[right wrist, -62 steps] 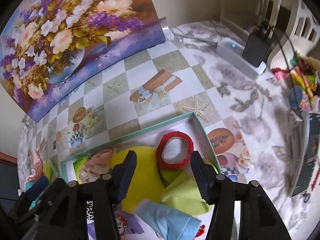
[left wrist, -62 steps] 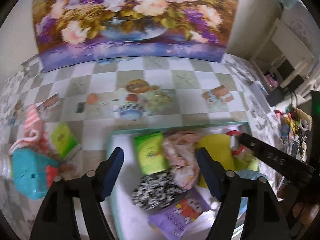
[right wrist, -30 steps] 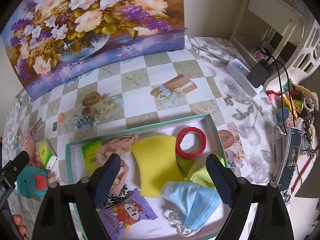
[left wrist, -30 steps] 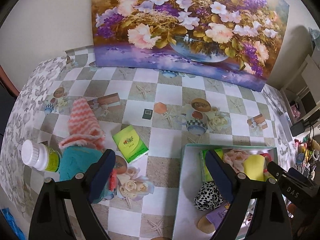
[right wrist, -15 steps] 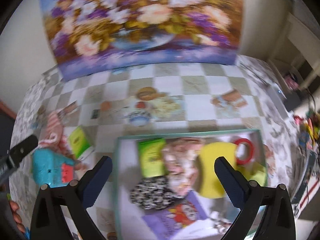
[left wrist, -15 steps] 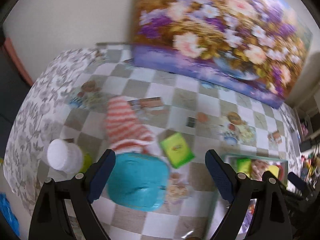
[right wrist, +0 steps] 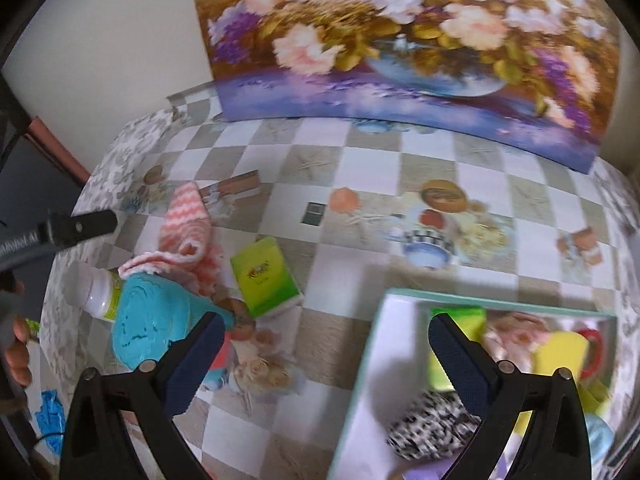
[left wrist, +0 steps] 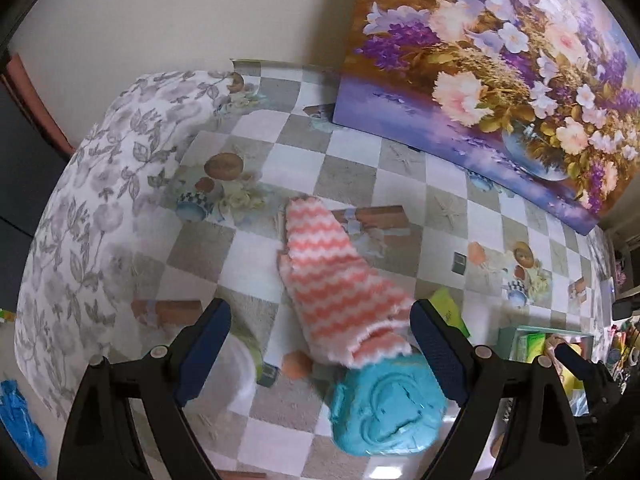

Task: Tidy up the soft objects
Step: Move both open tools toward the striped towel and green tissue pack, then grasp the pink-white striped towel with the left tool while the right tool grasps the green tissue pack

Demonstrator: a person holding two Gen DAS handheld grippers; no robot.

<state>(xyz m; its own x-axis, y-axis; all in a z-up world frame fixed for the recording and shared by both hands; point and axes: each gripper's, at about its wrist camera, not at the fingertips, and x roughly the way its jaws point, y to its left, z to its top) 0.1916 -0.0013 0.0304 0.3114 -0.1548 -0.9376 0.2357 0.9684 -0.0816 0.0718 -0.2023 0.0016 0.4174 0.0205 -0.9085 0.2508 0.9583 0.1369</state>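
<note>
Both grippers left box (right wrist: 360,364), swung over to striped cloth (left wrist: 336,280); left gripper (left wrist: 320,344) and right gripper (right wrist: 326,354) fingers wide, empty; next pickup likely.

**Lighting and image quality**

Soft, even indoor light; faint shadows beneath the box (right wrist: 362,364) rim. Motion blur smears the flower painting (right wrist: 400,32) and box contents. Fisheye bending and black vignetting ring both views.

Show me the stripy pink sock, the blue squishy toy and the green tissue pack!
stripy pink sock (left wrist: 332,280), left wrist view, middle of its zigzag stripes.
blue squishy toy (left wrist: 388,404), left wrist view, its embossed top.
green tissue pack (right wrist: 266,276), right wrist view, its printed face.
</note>
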